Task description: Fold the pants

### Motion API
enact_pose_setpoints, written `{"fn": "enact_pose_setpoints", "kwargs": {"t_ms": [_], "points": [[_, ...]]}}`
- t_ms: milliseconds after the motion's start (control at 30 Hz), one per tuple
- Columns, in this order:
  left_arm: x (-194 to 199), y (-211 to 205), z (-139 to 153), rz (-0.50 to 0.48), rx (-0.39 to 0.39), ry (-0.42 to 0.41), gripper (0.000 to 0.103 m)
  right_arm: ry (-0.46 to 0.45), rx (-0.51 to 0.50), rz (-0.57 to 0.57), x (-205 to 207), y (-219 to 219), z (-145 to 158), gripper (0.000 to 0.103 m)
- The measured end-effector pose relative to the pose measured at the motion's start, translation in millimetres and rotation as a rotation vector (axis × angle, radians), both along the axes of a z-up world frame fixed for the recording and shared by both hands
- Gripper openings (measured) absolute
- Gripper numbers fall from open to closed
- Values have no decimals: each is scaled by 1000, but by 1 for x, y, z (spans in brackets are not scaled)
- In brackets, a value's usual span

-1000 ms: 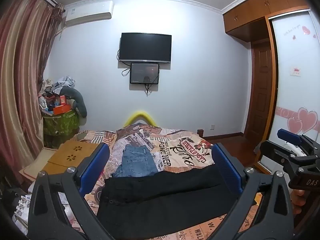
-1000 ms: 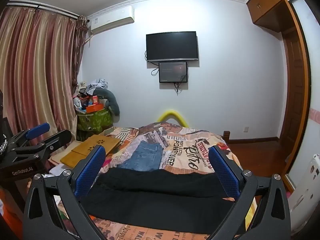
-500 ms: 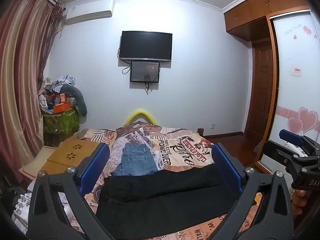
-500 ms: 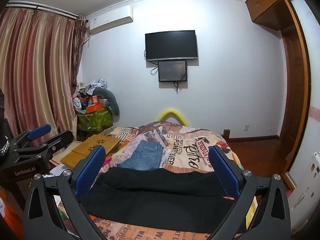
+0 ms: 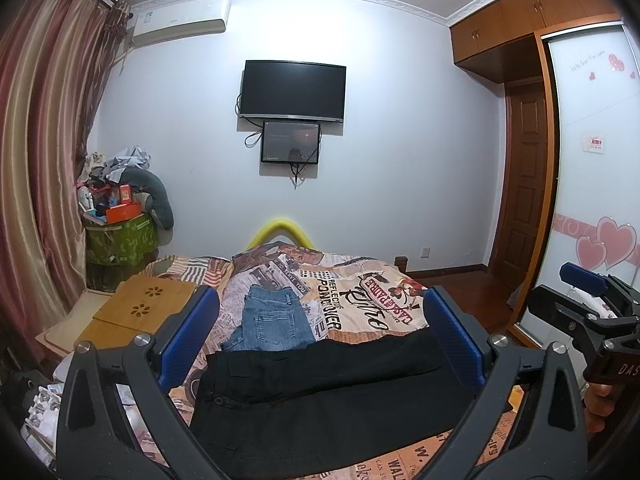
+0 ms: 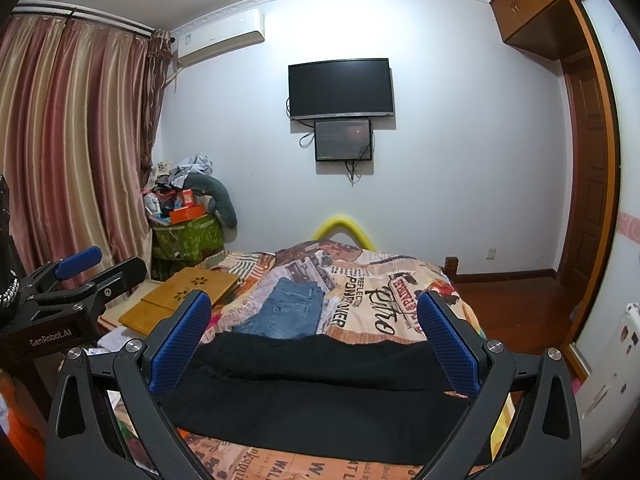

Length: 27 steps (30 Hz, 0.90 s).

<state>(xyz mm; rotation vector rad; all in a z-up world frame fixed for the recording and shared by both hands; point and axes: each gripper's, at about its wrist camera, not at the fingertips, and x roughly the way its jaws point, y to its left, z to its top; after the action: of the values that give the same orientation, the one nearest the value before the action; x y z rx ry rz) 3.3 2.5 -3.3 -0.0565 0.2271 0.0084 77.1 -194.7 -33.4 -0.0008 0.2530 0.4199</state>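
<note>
Black pants (image 5: 332,396) are laid flat across the bed (image 5: 360,300), nearer than the jeans (image 5: 272,316). Both grippers (image 5: 320,340) (image 6: 316,340) are held wide apart, empty. Soft, limp cloth; best pinched at waistband and hems.

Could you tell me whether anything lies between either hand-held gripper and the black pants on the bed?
Nothing visible does. The black pants lie spread across the near bed edge, directly ahead of the open left hand-held gripper and right hand-held gripper. The folded jeans sit beyond them, farther away.
</note>
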Motion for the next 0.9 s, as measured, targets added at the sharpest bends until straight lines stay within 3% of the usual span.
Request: {"fn": "enact_pose_setpoints", "kwargs": {"t_ms": [900], "points": [[3,0,-4,-3,-2,3,103,12,5,-1,2,-4,-2,102]]}}
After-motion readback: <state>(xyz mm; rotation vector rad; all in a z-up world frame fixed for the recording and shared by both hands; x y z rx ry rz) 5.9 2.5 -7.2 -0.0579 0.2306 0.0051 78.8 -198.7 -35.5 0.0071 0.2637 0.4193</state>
